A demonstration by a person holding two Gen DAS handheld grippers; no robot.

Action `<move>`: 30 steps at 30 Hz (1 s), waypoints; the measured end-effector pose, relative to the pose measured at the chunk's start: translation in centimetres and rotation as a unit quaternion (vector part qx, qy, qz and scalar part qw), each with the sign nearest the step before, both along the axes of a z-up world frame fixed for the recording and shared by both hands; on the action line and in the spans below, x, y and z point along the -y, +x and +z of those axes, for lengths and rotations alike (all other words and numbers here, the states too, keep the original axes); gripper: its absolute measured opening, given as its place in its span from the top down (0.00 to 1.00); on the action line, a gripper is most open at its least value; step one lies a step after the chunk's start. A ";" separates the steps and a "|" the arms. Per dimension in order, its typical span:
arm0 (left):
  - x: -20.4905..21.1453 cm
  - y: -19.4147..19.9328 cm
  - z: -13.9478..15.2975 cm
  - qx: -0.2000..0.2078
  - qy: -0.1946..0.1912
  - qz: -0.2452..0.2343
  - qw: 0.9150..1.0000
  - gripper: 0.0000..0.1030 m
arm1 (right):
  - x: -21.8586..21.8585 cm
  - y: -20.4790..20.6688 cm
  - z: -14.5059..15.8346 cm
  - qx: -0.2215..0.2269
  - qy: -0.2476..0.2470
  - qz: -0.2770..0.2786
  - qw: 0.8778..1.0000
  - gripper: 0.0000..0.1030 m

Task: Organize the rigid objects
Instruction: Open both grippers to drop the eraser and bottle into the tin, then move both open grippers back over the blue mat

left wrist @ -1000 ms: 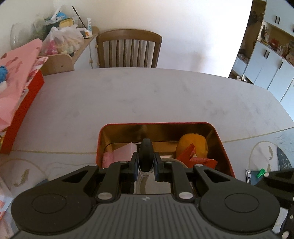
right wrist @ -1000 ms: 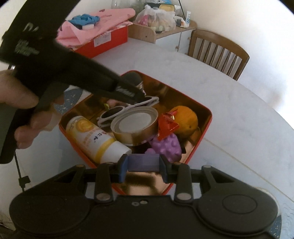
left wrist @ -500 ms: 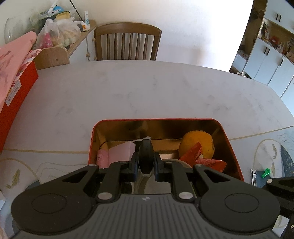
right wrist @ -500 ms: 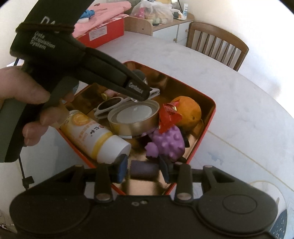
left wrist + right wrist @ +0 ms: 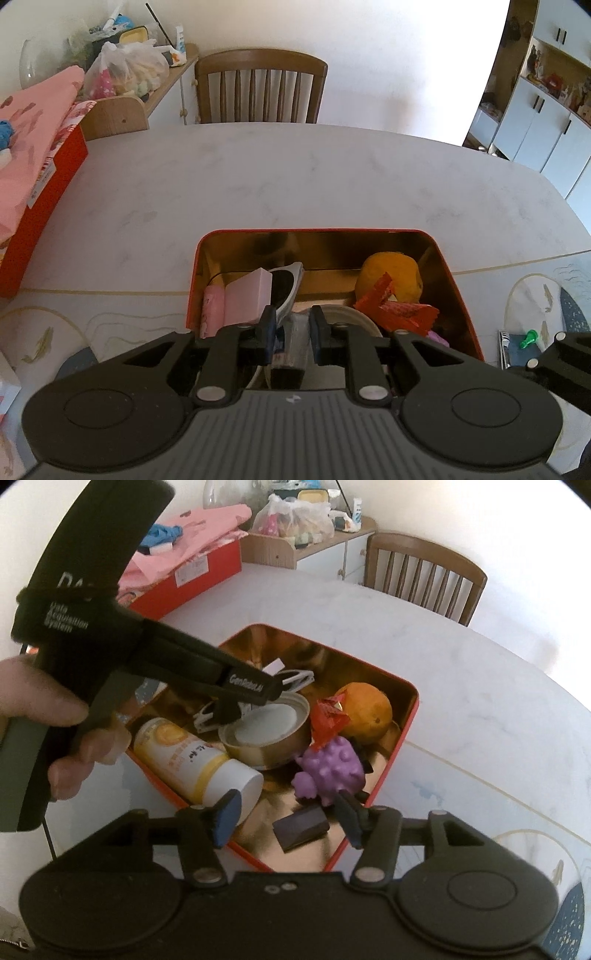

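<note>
At the left of the red tin [image 5: 314, 230], the left gripper [image 5: 292, 326] hangs low over the white sunglasses [image 5: 286, 286]. Its jaws have just been opening and stand slightly apart. The frame leans by the left pad, seemingly free. The danger is a temple snagging on a pad as the hand lifts, which would drag the glasses back out or tip them off the pink block [image 5: 247, 295] beside them.

Just right of that, the yellow bottle [image 5: 184, 757] lies on its side against the open can [image 5: 266, 731]. A knock from either tool could roll it.

Nearer the middle, the right gripper [image 5: 287, 818] has also just been opening. Its jaws are wide apart and empty, and the dark block [image 5: 301, 825] lies on the tin floor below the gap, touching neither pad. The right pad is close to the purple knobbly toy [image 5: 332, 771] and could nudge it on withdrawal. The red wrapper [image 5: 328, 716] and the orange [image 5: 365, 712] sit further right and look safe.

Much is hard to read:
- The left tool's body covers most of the sunglasses in the right wrist view.
- The left view hides the bottle and the dark block behind its own housing.
- What shows between the left pads is too murky to name.
- Whether the glasses rest on the can cannot be told.
</note>
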State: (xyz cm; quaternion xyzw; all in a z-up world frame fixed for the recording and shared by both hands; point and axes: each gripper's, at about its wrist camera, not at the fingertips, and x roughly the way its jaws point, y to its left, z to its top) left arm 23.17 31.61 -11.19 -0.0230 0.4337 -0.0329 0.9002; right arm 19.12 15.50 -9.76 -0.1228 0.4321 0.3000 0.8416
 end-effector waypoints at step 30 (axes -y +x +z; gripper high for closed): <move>4.9 -9.4 5.8 0.071 -0.006 0.002 0.997 0.31 | 14.1 -5.2 5.8 0.042 0.105 -0.059 0.992 0.06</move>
